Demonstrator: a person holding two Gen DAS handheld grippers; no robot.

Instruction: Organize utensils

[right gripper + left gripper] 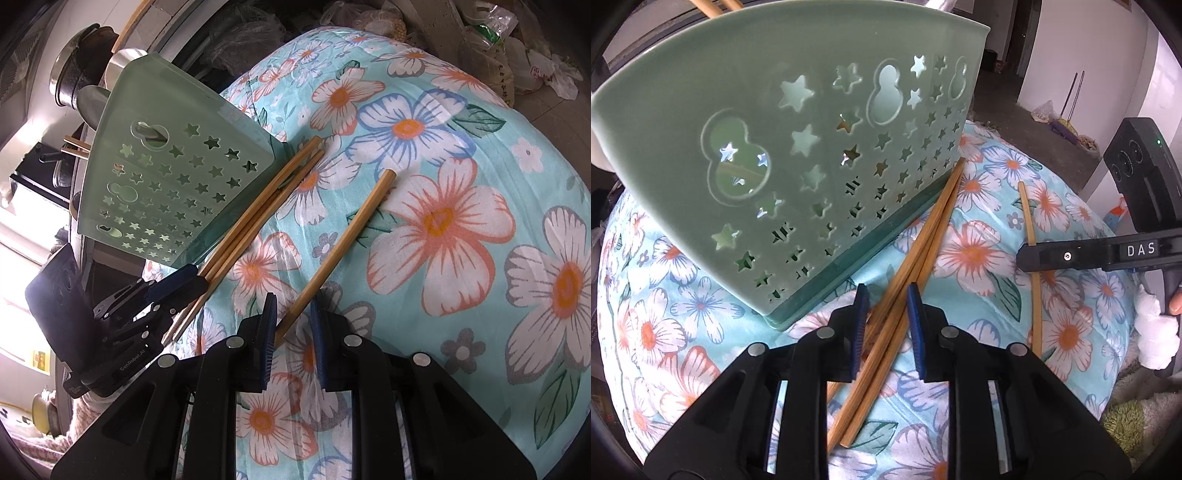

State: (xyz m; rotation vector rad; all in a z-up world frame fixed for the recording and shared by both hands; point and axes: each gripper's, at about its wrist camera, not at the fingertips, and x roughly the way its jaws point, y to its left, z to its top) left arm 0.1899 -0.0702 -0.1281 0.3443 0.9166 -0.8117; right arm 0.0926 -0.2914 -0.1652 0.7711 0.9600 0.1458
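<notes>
A pale green utensil holder (812, 147) (166, 177) with star cutouts stands on a flowered cloth (979, 254). Three bamboo chopsticks (934, 221) (258, 206) lie bundled along its base. My left gripper (888, 291) (192, 275) is shut on them near their thin ends, its blue pads against both sides of the bundle. A single chopstick (351, 229) (1028, 214) lies apart to the right. My right gripper (293, 299) (1034, 254) holds its near part. It crosses slantwise between the pads, from the right pad's tip to the left pad.
More chopstick ends (716, 5) (75, 146) stick out of the holder's top. Metal pots (74, 74) stand behind the holder, and plastic bags (498, 55) lie beyond the cloth's far edge. The cloth-covered surface (443, 221) curves away on every side.
</notes>
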